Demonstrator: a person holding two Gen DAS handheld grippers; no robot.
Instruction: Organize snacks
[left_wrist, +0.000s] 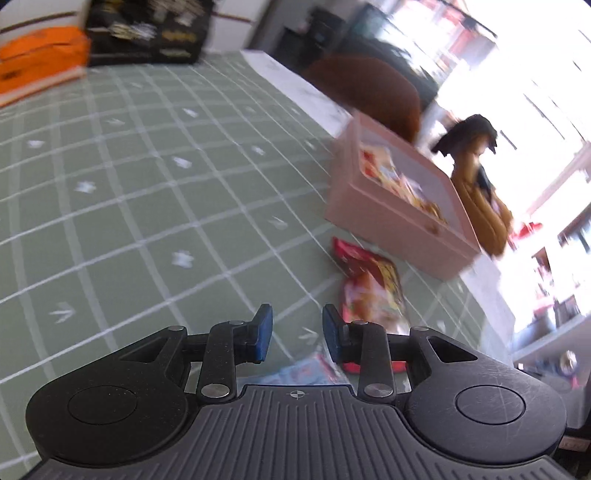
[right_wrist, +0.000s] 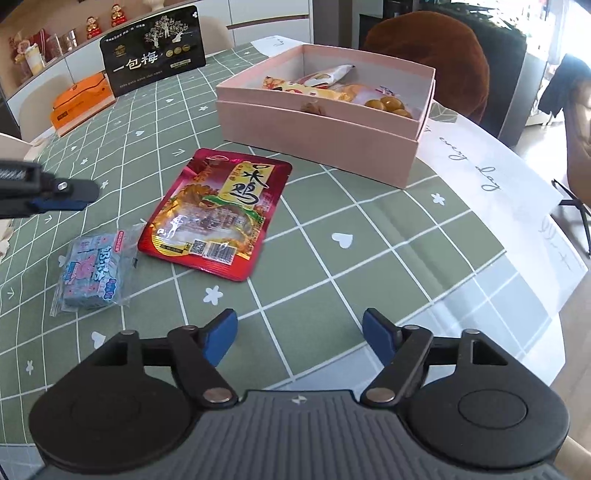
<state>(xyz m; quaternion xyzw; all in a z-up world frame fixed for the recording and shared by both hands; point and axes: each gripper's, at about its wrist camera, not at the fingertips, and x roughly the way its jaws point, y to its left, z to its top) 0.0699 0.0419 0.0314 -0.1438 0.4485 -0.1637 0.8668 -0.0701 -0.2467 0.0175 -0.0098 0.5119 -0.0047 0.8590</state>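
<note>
Bright daylight, one view sharp, one smeared.
Strong light from windows (left_wrist: 532, 122) at upper right of left wrist view, blown out to white there; heavy motion blur across tablecloth (left_wrist: 147, 192), pink box (left_wrist: 391, 218) and red packet (left_wrist: 373, 280), only the gripper body crisp. Right wrist view clear enough to read print on red packet (right_wrist: 218, 214); pale glare on glossy table edge (right_wrist: 491, 310); soft, faint shadows under pink box (right_wrist: 325, 122). Fisheye bending of grid lines, dark corners in both.
</note>
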